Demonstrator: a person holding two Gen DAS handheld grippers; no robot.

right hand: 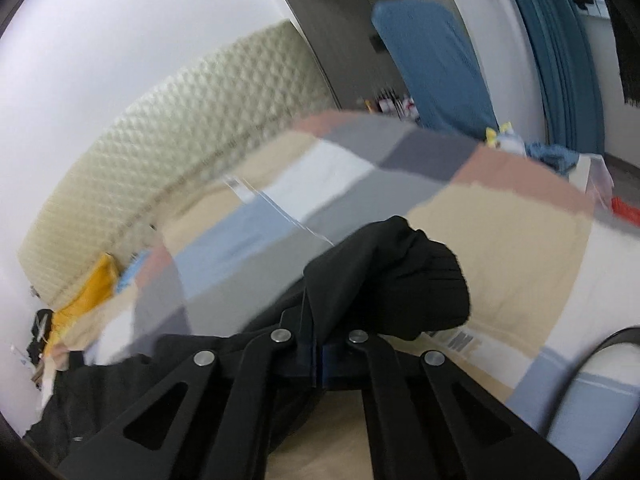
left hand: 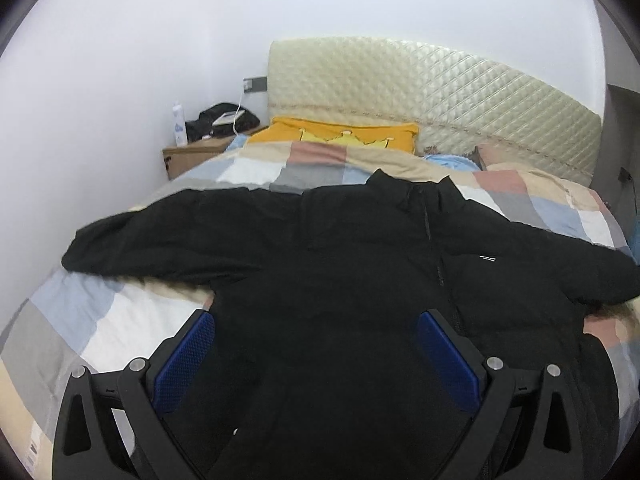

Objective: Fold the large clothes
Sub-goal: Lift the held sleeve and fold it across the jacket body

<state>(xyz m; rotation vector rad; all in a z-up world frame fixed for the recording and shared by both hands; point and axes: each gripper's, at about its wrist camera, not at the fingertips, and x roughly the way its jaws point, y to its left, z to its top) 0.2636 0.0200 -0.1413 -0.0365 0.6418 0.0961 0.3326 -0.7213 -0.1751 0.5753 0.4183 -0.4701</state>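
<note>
A large black jacket lies spread front-up on the checked bedspread, both sleeves stretched out sideways. My left gripper hovers over the jacket's lower body with its blue pads wide apart and nothing between them. In the right wrist view my right gripper is shut on the black sleeve near its ribbed cuff. The cuff end bunches up just beyond the fingertips, lifted off the bedspread.
A quilted cream headboard and a yellow pillow stand at the bed's far end. A bedside table with a bottle and a black bag sits at the left. Blue cloth and curtains hang beyond the bed's right side.
</note>
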